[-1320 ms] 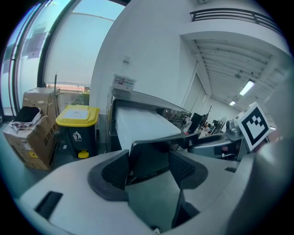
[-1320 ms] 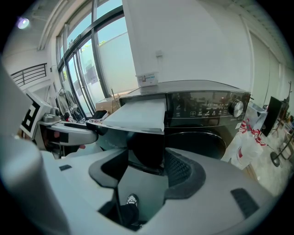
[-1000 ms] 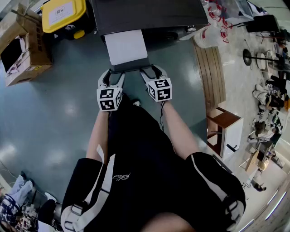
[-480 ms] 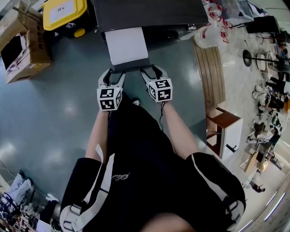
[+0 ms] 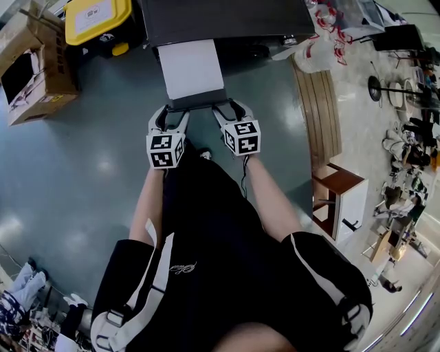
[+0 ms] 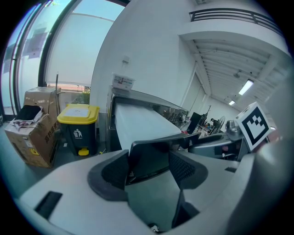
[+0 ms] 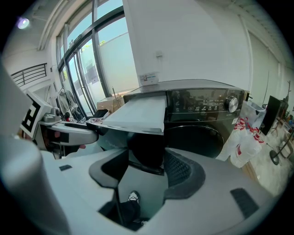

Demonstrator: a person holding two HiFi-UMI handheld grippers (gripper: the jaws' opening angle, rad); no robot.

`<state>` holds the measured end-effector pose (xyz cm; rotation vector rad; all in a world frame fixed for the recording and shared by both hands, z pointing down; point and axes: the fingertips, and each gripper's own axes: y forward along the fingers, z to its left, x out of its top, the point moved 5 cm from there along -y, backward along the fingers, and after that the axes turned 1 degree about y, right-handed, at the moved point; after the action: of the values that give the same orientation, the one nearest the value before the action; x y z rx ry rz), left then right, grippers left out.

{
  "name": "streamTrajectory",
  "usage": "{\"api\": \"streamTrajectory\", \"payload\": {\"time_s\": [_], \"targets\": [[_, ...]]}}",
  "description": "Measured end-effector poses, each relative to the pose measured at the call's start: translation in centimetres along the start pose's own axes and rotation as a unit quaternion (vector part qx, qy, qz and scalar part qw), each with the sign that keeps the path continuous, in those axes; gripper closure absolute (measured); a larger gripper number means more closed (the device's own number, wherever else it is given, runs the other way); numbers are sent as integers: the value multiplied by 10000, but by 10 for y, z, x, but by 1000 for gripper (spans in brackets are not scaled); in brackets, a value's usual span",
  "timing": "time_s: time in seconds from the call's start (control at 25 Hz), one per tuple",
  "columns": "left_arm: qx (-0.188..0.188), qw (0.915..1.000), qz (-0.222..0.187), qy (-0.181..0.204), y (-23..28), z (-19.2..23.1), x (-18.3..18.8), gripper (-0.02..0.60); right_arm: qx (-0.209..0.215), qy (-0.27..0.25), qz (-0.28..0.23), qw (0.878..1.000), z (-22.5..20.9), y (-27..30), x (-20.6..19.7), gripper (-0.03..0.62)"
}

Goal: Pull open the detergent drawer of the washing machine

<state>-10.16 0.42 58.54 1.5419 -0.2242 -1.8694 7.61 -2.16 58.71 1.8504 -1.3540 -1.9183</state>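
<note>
The dark washing machine [image 5: 227, 20] stands at the top of the head view. Its long white detergent drawer [image 5: 192, 69] sticks far out toward me and ends in a dark front panel [image 5: 199, 100]. My left gripper [image 5: 172, 110] is shut on the panel's left end, my right gripper [image 5: 230, 107] on its right end. In the left gripper view the panel [image 6: 149, 156] sits between the pads of the left gripper [image 6: 149, 169], with the drawer [image 6: 138, 121] running back behind it. The right gripper view shows the right gripper [image 7: 146, 166] clamping the panel [image 7: 146, 151], with the machine's control strip [image 7: 206, 104] to the right.
A yellow-lidded bin [image 5: 96, 20] and a cardboard box [image 5: 31, 72] stand left of the machine. Plastic bags [image 5: 320, 48] and a wooden strip [image 5: 320, 103] lie to its right, and a small white cabinet [image 5: 344, 199] stands further right. Teal floor lies beneath the drawer.
</note>
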Motion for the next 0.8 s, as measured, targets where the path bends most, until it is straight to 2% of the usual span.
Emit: {"api": "streamTrajectory", "payload": {"time_s": [0.8], "targets": [[35, 10000, -21, -16, -6, -5, -7, 310, 15, -25, 6, 10000, 3, -6, -7, 350]]}}
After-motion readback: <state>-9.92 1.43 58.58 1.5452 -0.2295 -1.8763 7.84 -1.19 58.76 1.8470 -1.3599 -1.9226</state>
